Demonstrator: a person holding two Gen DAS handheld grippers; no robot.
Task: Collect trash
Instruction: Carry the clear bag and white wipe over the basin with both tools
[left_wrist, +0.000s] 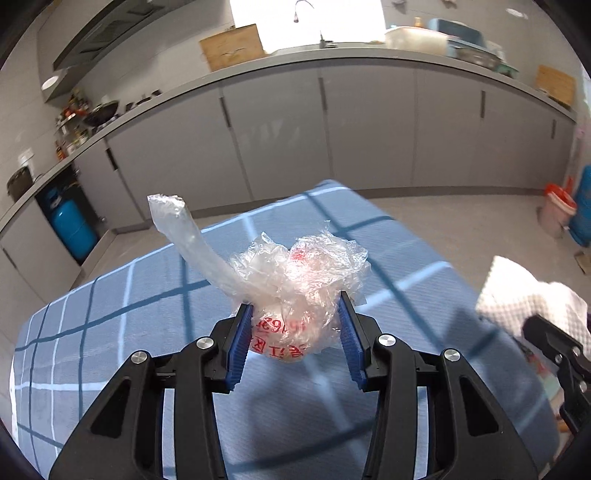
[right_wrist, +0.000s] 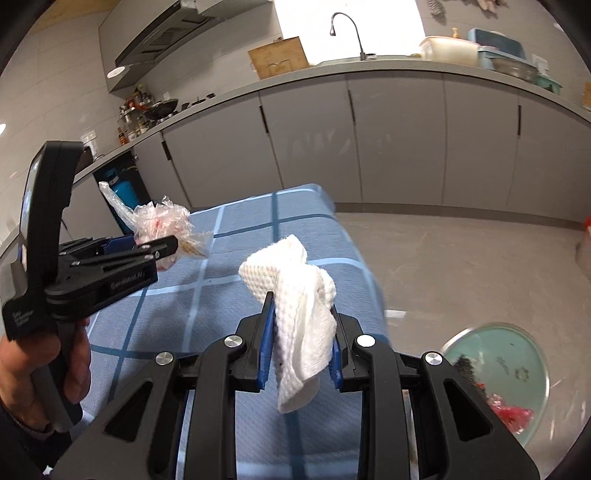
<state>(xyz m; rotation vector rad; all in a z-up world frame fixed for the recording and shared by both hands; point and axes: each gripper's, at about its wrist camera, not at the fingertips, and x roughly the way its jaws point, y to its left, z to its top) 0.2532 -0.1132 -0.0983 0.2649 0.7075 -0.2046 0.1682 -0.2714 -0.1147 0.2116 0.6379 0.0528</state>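
My left gripper (left_wrist: 295, 317) is shut on a crumpled clear plastic bag with red print (left_wrist: 295, 280), held above the blue checked tablecloth (left_wrist: 147, 295); a twisted tail of the bag sticks up to the left. It also shows in the right wrist view (right_wrist: 162, 221), held by the left gripper (right_wrist: 173, 245). My right gripper (right_wrist: 303, 314) is shut on a crumpled white paper towel (right_wrist: 299, 295), held above the table's right edge. The towel also shows in the left wrist view (left_wrist: 528, 291).
A round bin lined with a green bag (right_wrist: 502, 373), holding red and dark trash, stands on the floor to the right below the table. Grey kitchen cabinets (left_wrist: 332, 129) run behind. A blue gas cylinder (left_wrist: 70, 225) and an orange-lidded bucket (left_wrist: 557, 210) stand on the floor.
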